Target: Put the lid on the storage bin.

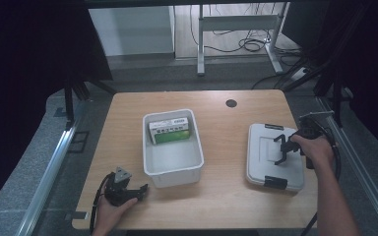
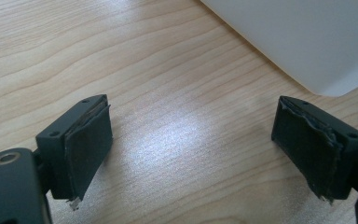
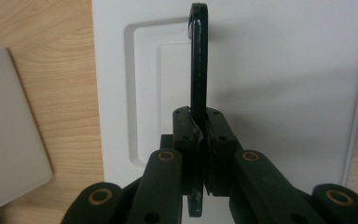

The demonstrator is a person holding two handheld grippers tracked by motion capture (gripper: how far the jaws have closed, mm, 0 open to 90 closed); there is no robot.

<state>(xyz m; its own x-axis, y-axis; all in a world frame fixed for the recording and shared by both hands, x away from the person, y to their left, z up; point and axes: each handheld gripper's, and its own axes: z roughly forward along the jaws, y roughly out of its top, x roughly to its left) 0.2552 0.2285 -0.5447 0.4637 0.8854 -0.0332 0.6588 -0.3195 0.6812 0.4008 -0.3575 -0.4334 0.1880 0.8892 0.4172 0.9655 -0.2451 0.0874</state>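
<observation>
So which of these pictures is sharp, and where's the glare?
High view: soft and dim, dark at both sides, the white bin brightest. Left gripper view: sharp wood grain, a pale sheen on the table between the open tongs. Right gripper view: the lid evenly lit, its black handle casting a soft shadow.

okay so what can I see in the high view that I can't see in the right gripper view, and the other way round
The high view alone takes in the open white bin with a green and white box inside, the left gripper resting open on the table, and two black latches on the lid's ends. The right gripper view alone gives the close detail: the pads pressed together on the lid's thin black handle, which stands raised. Both share the right gripper, the white lid, the wooden tabletop and a part of the bin.
</observation>
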